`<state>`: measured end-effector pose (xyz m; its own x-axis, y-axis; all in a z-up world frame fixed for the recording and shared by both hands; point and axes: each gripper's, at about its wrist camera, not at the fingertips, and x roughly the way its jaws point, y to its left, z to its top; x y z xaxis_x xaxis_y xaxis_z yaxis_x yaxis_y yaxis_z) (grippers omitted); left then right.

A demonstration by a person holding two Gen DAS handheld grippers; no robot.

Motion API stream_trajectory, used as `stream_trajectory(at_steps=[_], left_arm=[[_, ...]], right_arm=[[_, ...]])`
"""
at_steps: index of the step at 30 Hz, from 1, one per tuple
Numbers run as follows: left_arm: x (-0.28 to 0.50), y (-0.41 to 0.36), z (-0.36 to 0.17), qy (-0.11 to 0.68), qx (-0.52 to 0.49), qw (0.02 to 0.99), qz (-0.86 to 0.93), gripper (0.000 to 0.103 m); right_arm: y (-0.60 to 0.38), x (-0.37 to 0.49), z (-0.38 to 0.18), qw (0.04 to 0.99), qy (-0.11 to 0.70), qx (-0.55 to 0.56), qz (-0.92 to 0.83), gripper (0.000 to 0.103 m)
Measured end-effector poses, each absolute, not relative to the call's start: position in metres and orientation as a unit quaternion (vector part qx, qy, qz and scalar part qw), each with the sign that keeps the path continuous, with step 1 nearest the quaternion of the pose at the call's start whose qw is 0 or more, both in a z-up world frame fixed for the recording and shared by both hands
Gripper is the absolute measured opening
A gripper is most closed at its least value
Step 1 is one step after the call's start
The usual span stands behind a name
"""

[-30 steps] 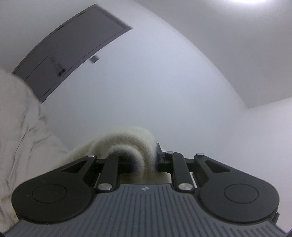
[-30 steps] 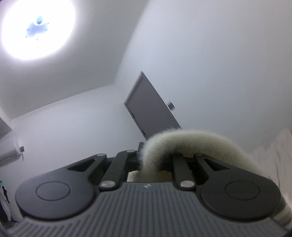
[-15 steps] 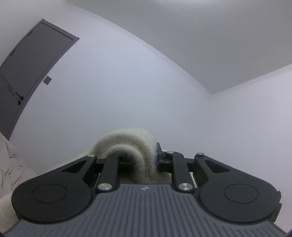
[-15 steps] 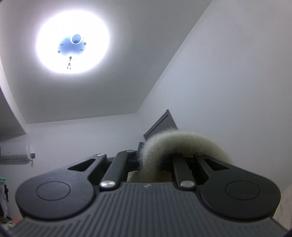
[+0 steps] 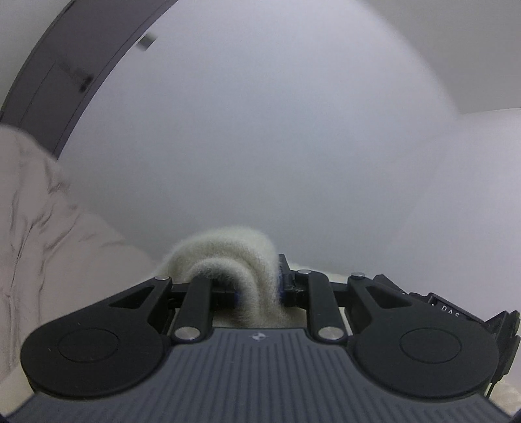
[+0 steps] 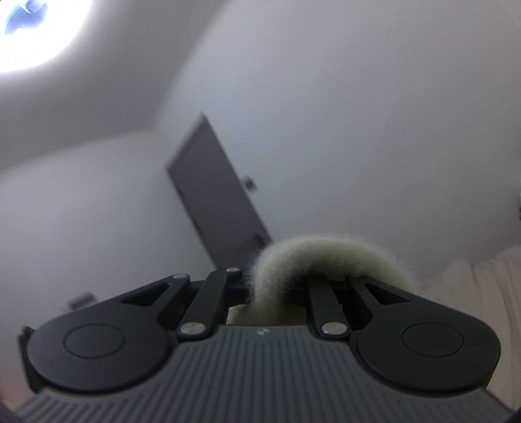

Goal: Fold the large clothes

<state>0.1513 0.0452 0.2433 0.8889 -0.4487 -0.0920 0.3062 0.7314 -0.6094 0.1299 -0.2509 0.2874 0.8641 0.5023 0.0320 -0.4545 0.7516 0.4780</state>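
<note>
both grippers clamped on fleece garment, views swung back toward door

since half a second ago both views have swung: the dark door [image 5: 58, 75] fills more of the left view's upper left, and the ceiling lamp [image 6: 29, 29] sits at the right view's top-left corner. fleece garment [image 5: 234, 260] is raised in front of the white wall [image 5: 293, 130]. left gripper [image 5: 257, 289] is closed on a bunched fold of it. right gripper [image 6: 276, 286] is closed on a rolled edge that arches over its fingers. pale cloth hangs at the left edge of the left view.
</note>
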Motion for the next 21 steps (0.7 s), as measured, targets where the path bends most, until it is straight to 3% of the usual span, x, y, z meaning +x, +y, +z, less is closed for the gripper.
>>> stream_trajectory(at_steps=[13, 18, 21], left_arm=[[0.519, 0.053, 0.053, 0.268, -0.296, 0.905, -0.144, 0.023], [0.592, 0.054, -0.037, 0.33, -0.298, 0.887, -0.126, 0.023], [0.603, 0.049, -0.058, 0.353, -0.292, 0.88, -0.123, 0.023]], right_arm=[[-0.226, 0.448, 0.053, 0.926, 0.175, 0.285, 0.178, 0.014], [-0.215, 0.508, -0.029, 0.917, 0.232, 0.288, 0.15, 0.014], [-0.209, 0.524, -0.055, 0.907, 0.267, 0.295, 0.141, 0.014]])
